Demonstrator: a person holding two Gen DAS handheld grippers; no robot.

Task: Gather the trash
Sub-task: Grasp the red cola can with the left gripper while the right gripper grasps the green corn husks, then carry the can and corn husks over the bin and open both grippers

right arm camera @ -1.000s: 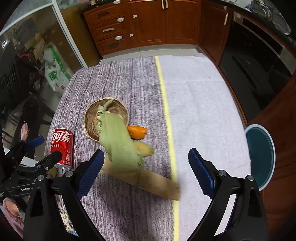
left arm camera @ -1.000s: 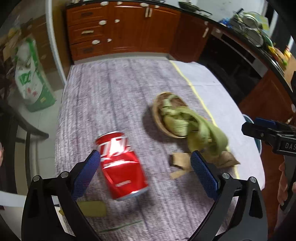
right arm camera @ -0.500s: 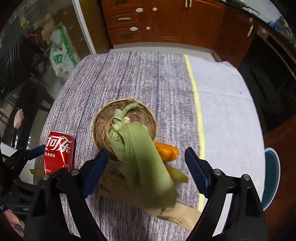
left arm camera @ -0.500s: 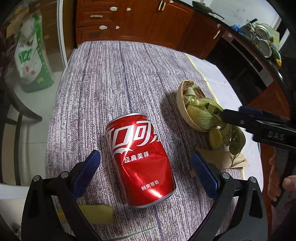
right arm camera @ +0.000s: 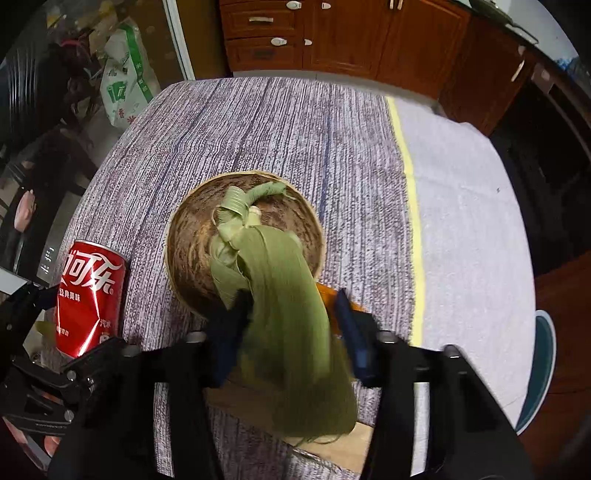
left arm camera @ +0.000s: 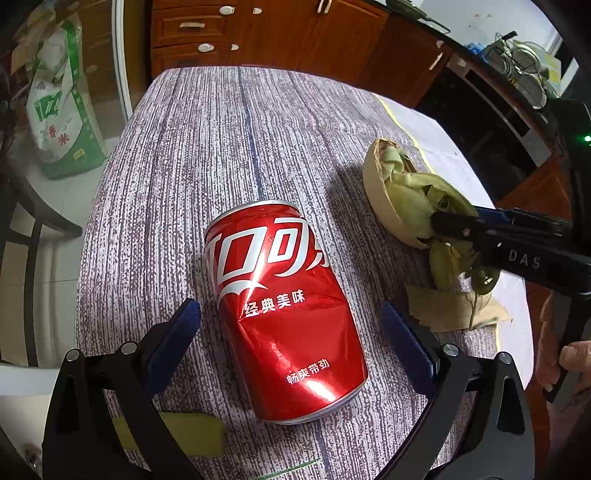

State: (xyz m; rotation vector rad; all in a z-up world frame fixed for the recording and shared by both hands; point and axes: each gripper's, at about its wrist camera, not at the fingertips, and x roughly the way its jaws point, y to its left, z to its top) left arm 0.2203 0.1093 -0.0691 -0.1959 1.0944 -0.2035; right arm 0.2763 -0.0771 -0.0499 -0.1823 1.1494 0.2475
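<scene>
A dented red cola can (left arm camera: pixel 284 314) lies on its side on the striped tablecloth, also seen in the right wrist view (right arm camera: pixel 88 295). My left gripper (left arm camera: pixel 291 332) is open, its blue pads on either side of the can without touching it. My right gripper (right arm camera: pixel 288 325) has closed in on a bundle of green leaf wrappers (right arm camera: pixel 284 291) that hangs over the edge of a round woven bowl (right arm camera: pixel 192 236). In the left wrist view the right gripper (left arm camera: pixel 458 229) pinches the leaves (left arm camera: pixel 413 192) at the bowl (left arm camera: pixel 376 192).
A brown paper scrap (left arm camera: pixel 450 310) and orange peel (right arm camera: pixel 328 295) lie by the bowl. A green leaf scrap (left arm camera: pixel 192 432) lies near the table's front edge. Wooden cabinets (right arm camera: pixel 332 33) stand behind. A green-white sack (left arm camera: pixel 62 110) is on the floor left. A teal stool (right arm camera: pixel 543 369) is right.
My left gripper moved closer to the can, now between its pads. My right gripper moved down onto the leaf bundle and narrowed its fingers around it.
</scene>
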